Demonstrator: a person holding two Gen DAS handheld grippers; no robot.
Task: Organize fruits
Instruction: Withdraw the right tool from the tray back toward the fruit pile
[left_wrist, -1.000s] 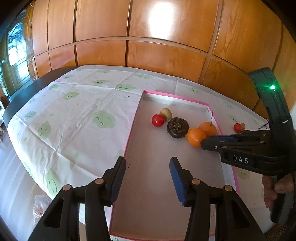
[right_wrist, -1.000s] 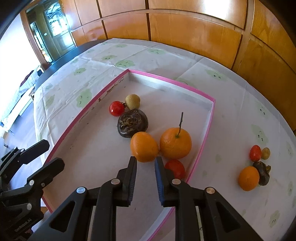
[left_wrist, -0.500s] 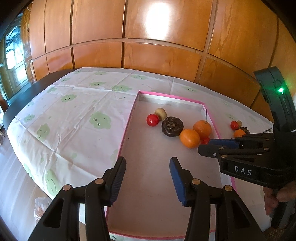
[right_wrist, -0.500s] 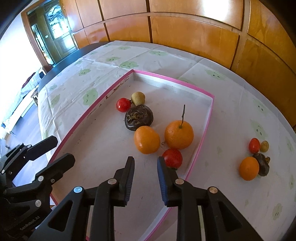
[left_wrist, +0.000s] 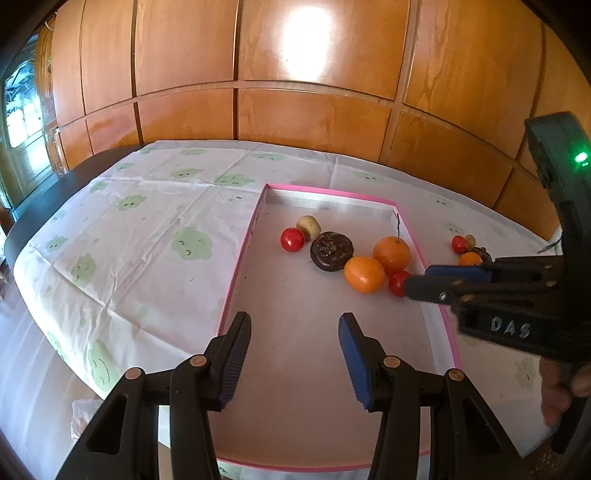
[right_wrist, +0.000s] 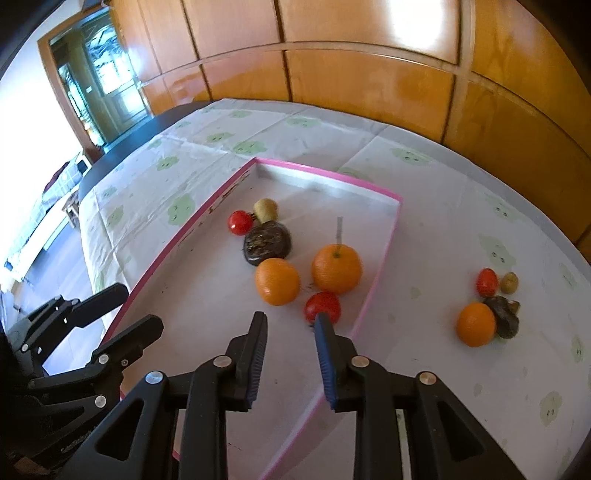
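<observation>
Over the pink-rimmed tray (right_wrist: 380, 258): right gripper (right_wrist: 290, 319) opening, empty, beside red tomato (right_wrist: 322, 306); left gripper (left_wrist: 294, 325) part-open, empty.

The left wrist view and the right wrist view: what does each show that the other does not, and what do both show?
Only the left wrist view shows a hand holding the right gripper.

Only the right wrist view clearly shows all four loose fruits on the tablecloth, including the loose orange, and a bright doorway.

Both show the pink-edged tray with six fruits, the stemmed orange among them, and both grippers.
</observation>
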